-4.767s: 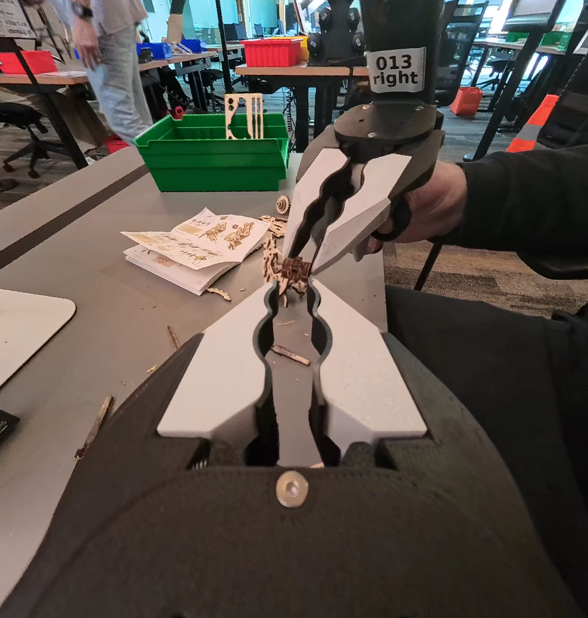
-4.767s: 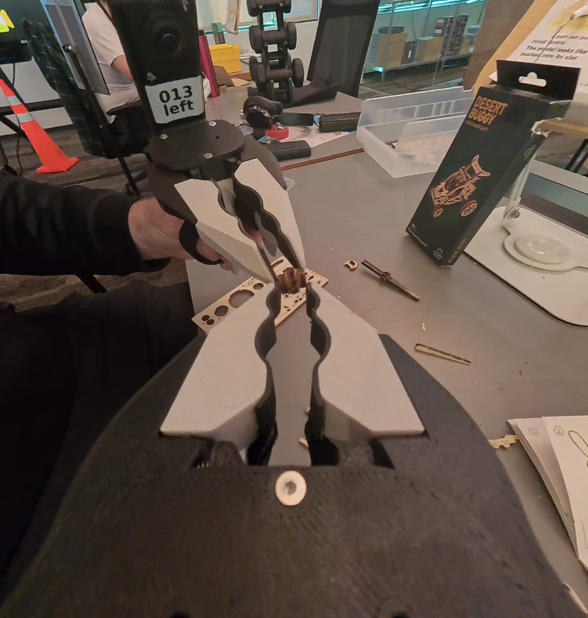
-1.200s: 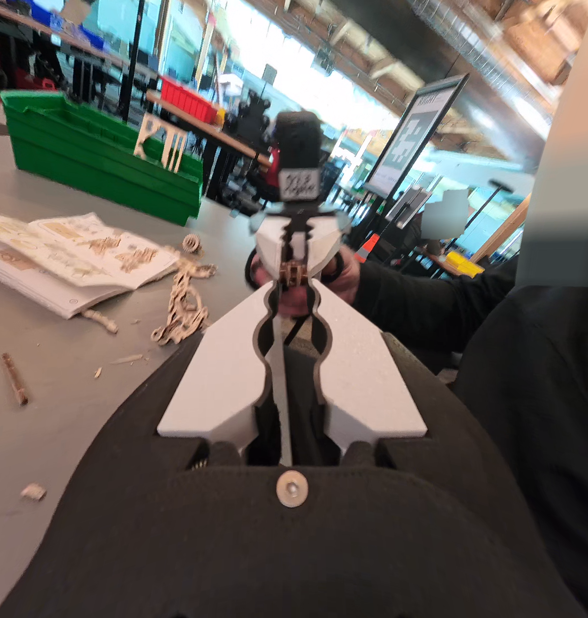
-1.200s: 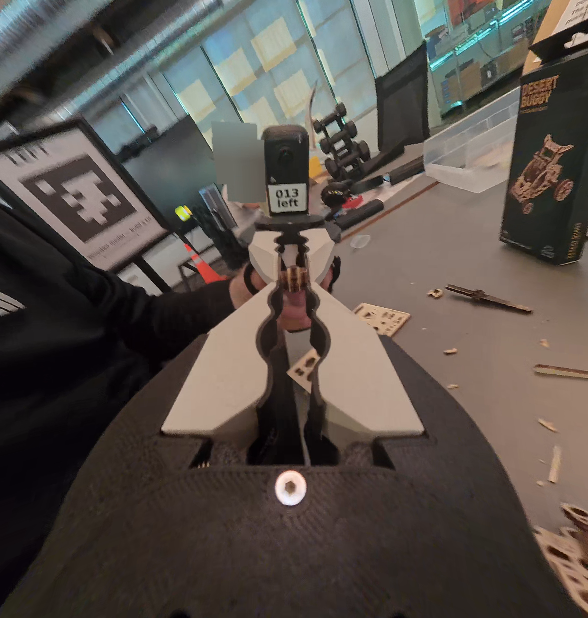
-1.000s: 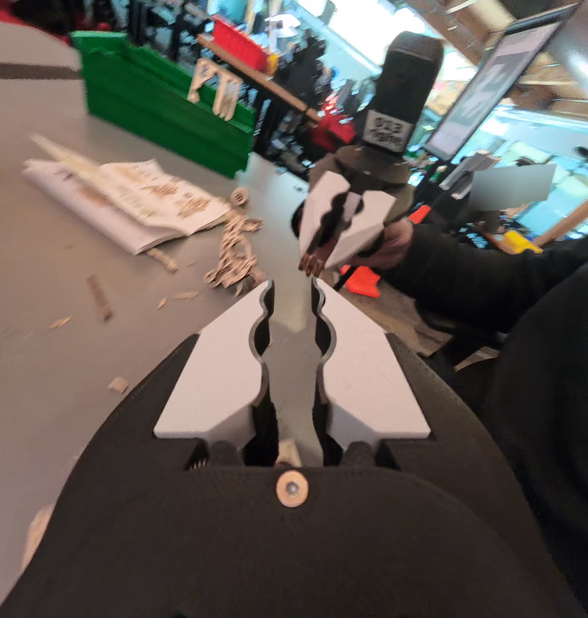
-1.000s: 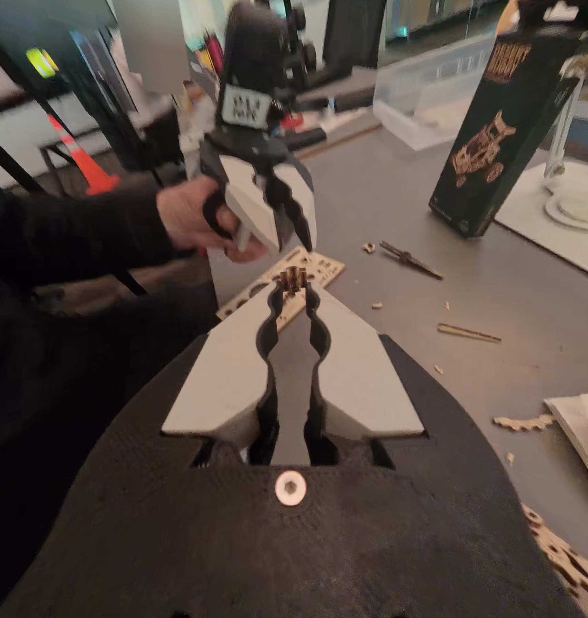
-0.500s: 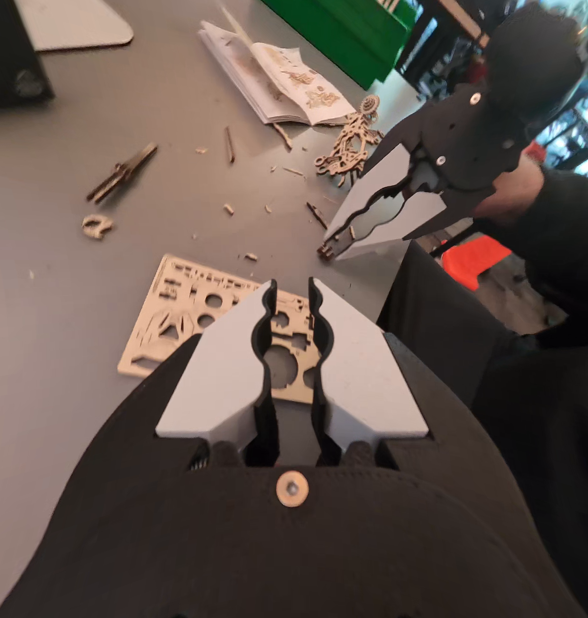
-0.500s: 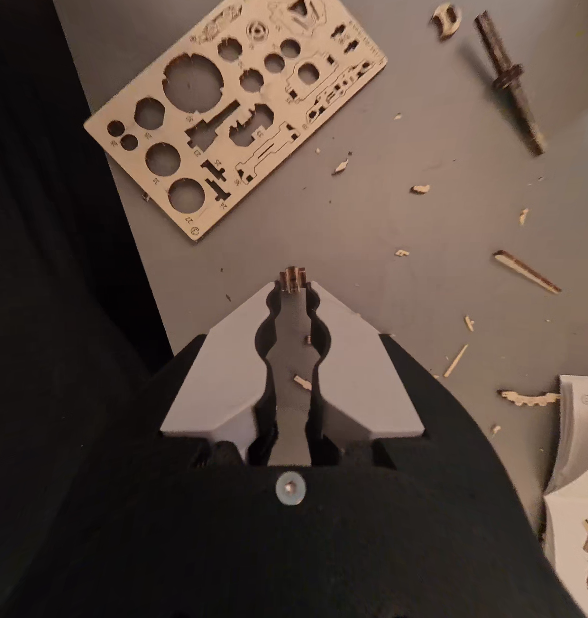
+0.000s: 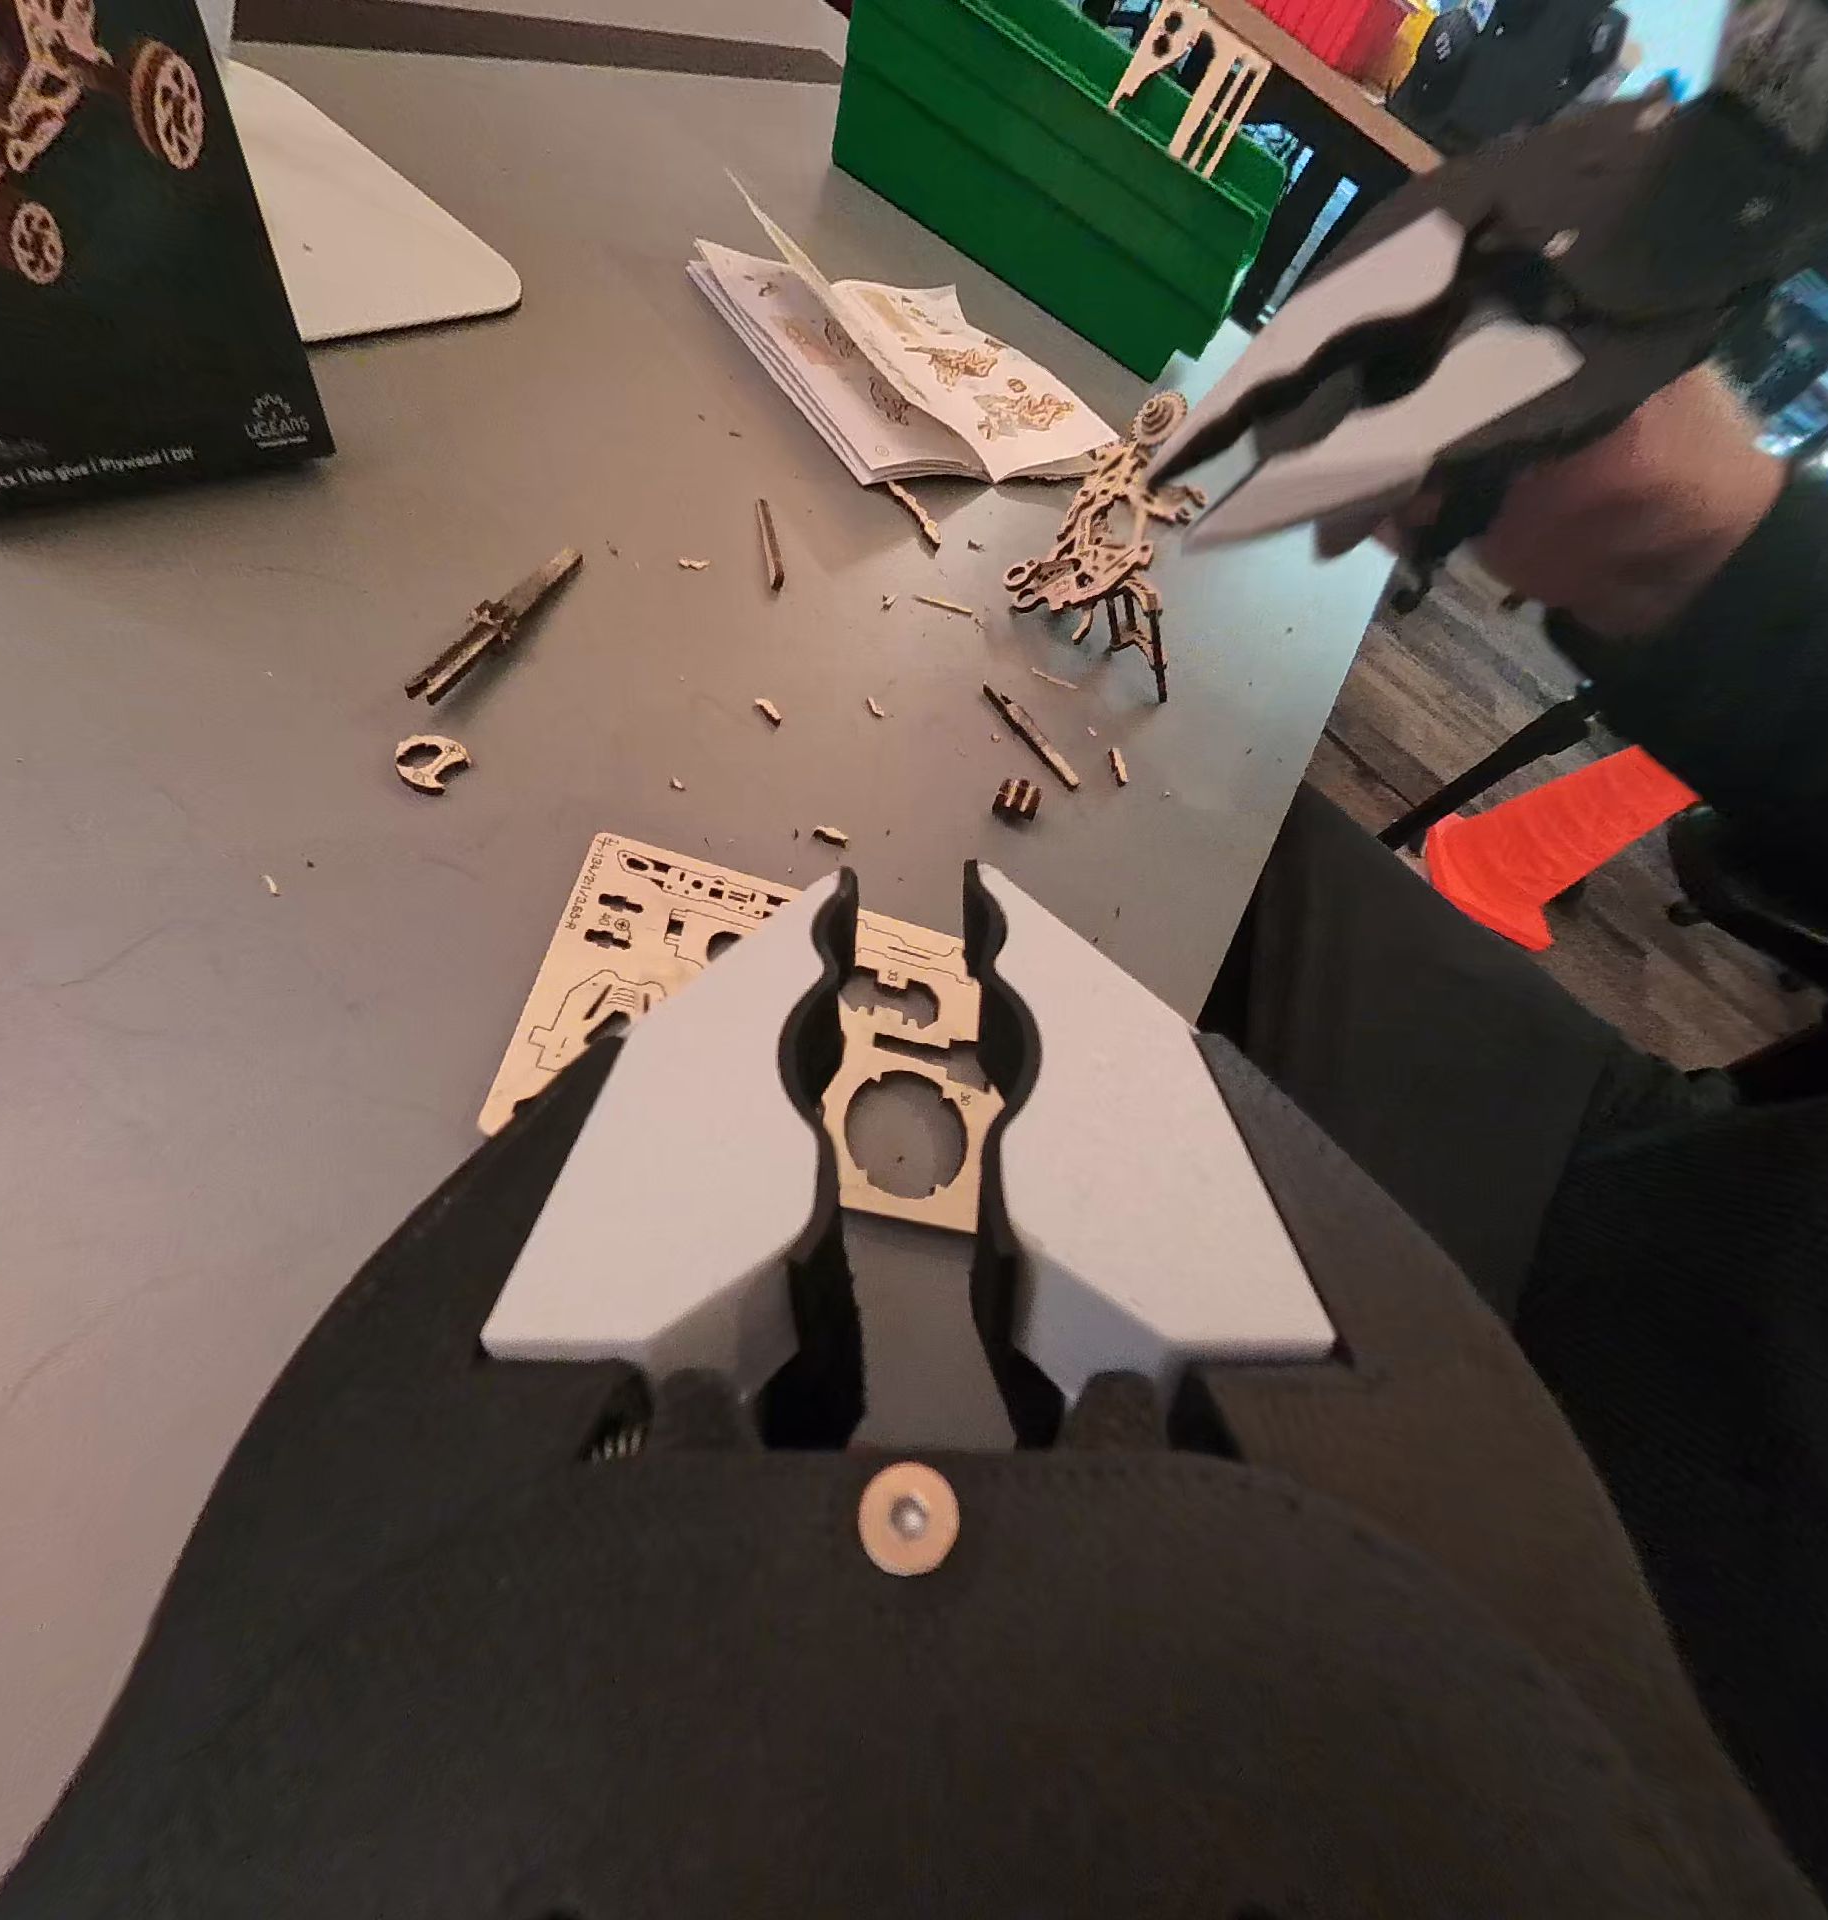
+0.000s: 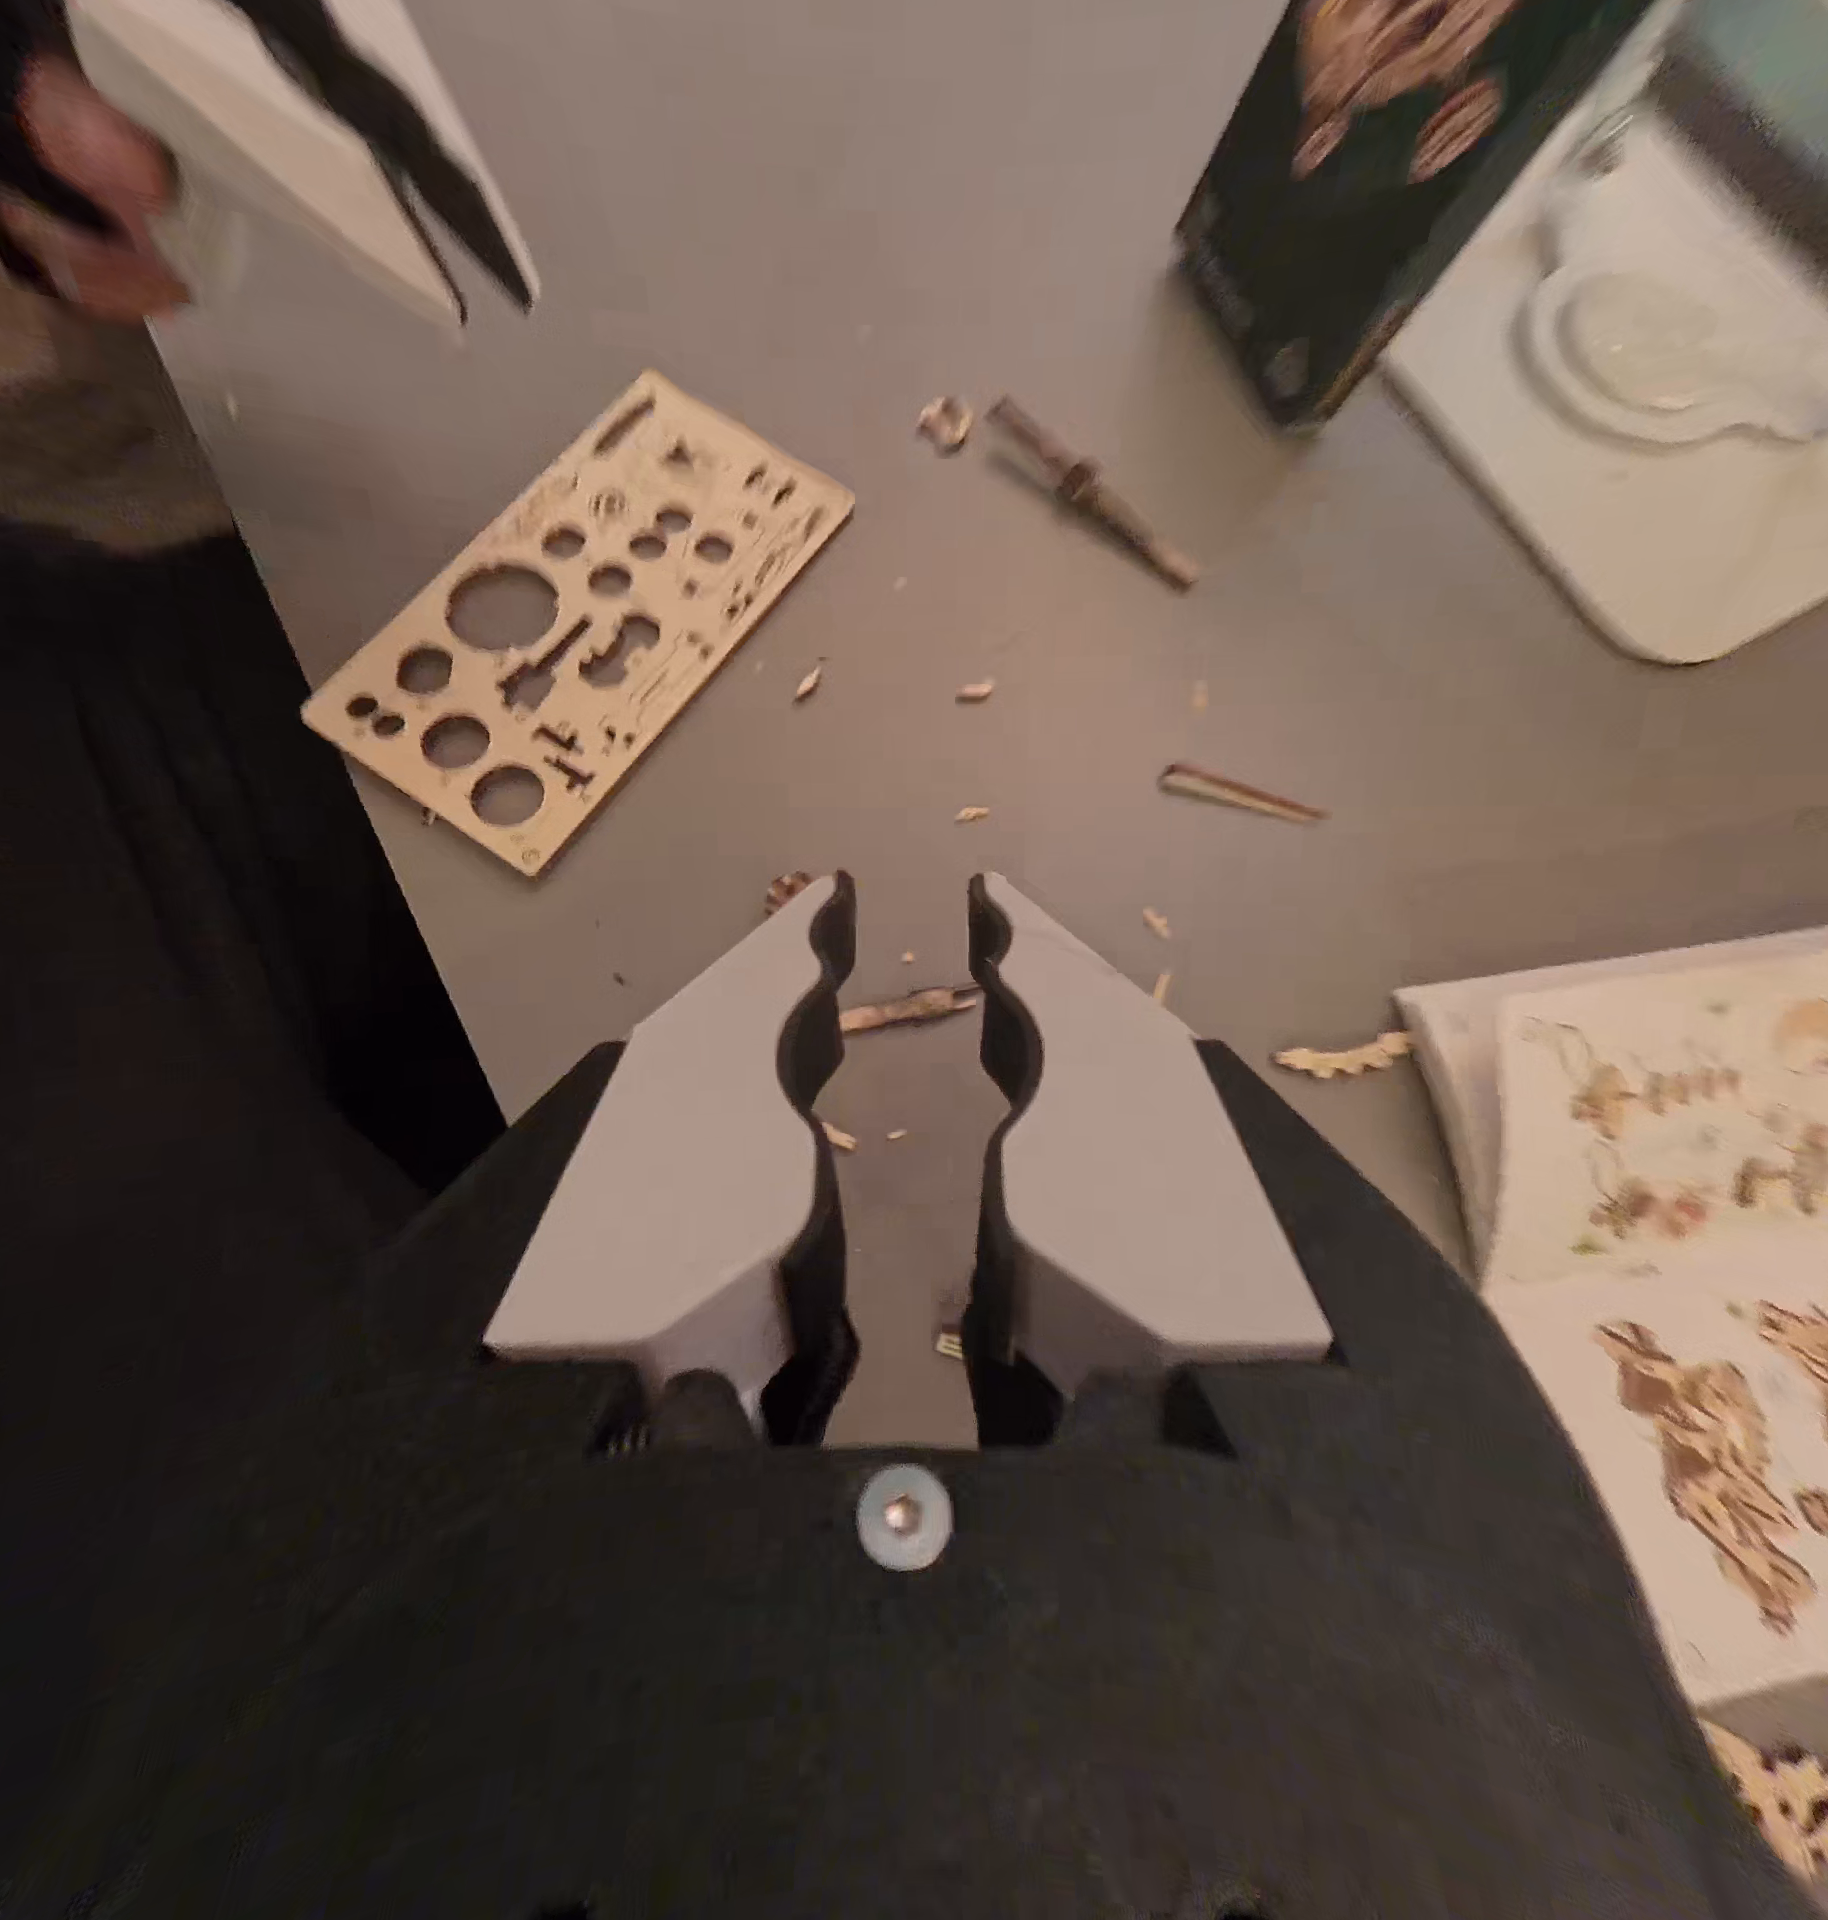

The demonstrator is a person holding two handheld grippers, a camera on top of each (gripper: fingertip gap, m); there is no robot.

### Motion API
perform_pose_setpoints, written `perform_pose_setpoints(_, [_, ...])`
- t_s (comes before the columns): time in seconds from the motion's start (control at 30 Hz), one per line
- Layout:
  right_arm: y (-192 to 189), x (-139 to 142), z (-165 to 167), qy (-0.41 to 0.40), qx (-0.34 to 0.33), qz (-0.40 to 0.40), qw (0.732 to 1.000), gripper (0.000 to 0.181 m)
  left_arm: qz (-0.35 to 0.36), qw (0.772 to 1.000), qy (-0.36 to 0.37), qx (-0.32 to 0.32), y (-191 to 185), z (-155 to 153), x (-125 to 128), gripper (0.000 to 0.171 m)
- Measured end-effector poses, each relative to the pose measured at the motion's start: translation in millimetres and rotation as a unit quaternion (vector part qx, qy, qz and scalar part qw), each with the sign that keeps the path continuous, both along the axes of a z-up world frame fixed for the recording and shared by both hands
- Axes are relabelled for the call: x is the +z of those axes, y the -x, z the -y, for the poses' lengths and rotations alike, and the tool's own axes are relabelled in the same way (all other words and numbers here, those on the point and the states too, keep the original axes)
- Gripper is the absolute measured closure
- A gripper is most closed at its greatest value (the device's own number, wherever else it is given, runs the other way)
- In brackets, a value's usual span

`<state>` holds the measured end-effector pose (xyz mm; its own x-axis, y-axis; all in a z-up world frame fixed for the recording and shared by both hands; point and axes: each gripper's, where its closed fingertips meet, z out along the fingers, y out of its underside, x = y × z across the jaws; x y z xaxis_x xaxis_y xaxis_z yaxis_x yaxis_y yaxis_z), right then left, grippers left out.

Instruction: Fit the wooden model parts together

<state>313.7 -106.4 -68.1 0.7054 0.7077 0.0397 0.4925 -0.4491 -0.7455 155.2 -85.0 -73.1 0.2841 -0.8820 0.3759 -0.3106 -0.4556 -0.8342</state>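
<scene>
A matt, smooth grey counter [image 9: 214, 1039] was seen. The punched parts sheet [image 10: 577, 623] was of thin pale wood, its cut edges darkened. The left hand-held gripper [image 9: 905, 894] was formed of matt, grainy black plastic with smooth pale grey fingers [image 9: 681, 1143]. Paper was shown by the booklet [image 9: 889, 384], glossy plastic by the green bin [image 9: 1035, 177].

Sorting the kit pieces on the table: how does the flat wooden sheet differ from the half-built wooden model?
The wooden sheet lies flat near the table edge; the wooden model stands up on thin legs by the booklet. The sheet is a plain rectangle full of punched-out holes; the model is an irregular lattice frame. The sheet sits under the open left hand-held gripper. Both are pale laser-cut wood.
</scene>
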Motion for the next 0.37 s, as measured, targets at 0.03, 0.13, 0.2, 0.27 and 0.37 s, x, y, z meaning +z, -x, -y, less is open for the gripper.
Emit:
perform_pose_setpoints(0.03, [-8,18,-1,-0.018,-0.015,-0.020,1.000,0.163,-0.005,1.000,-0.005,0.003,2,-1,0,0.154])
perform_pose_setpoints(0.13, [-36,103,6,-0.083,-0.050,-0.118,0.988,0.156,-0.012,1.000,-0.011,0.013,7,-5,-1,0.153])
perform_pose_setpoints(0.2, [-51,183,23,-0.144,-0.053,-0.174,0.973,0.143,-0.015,1.000,-0.009,0.022,11,-10,-6,0.152])
perform_pose_setpoints(0.27, [-66,268,48,-0.232,-0.058,-0.182,0.954,0.134,-0.011,1.000,-0.002,0.029,11,-13,-10,0.152])
perform_pose_setpoints(0.37, [-77,384,92,-0.355,-0.080,-0.147,0.920,0.107,-0.012,0.999,0.002,0.033,9,-14,-15,0.151])
